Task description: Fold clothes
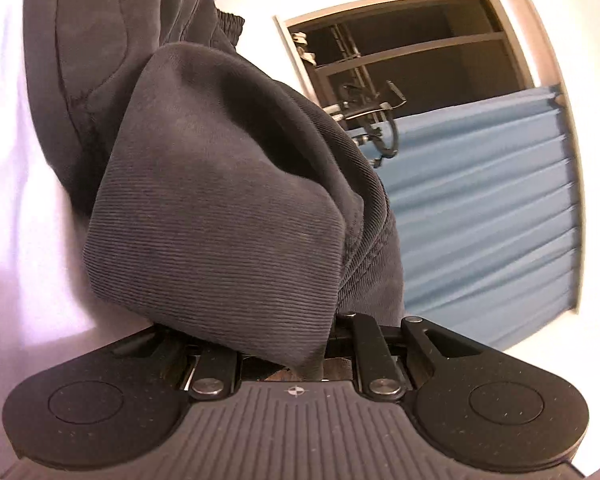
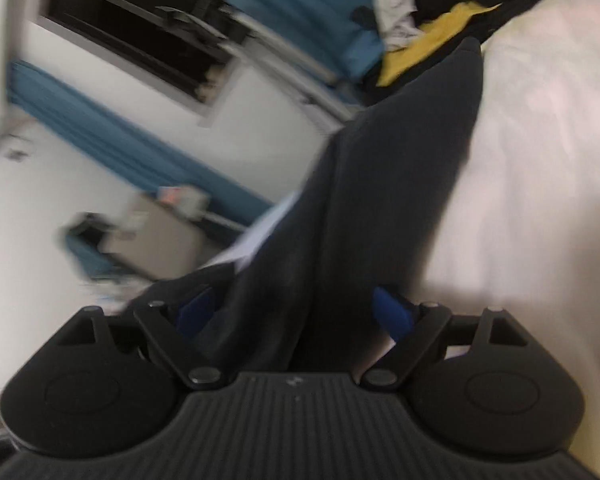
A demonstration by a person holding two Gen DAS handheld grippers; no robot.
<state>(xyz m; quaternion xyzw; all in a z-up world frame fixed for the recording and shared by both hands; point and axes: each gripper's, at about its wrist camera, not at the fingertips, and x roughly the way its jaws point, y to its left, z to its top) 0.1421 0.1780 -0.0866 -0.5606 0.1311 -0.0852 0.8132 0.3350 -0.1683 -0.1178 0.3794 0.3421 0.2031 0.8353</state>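
Your left claw (image 1: 300, 356) is clenched on the ribbed cuff of the dark sweatpants (image 1: 204, 184), which rise straight ahead of it and drape over the white bed (image 1: 16, 200) to its left. Open room lies to its right, toward the blue curtain (image 1: 480, 208). Your right claw (image 2: 296, 312) stands released, blue pads (image 2: 392, 312) spread wide, with the sweatpants' leg running loose between them; the bed's edge lies just left of that leg, with a clothes pile (image 2: 432, 12) far ahead.
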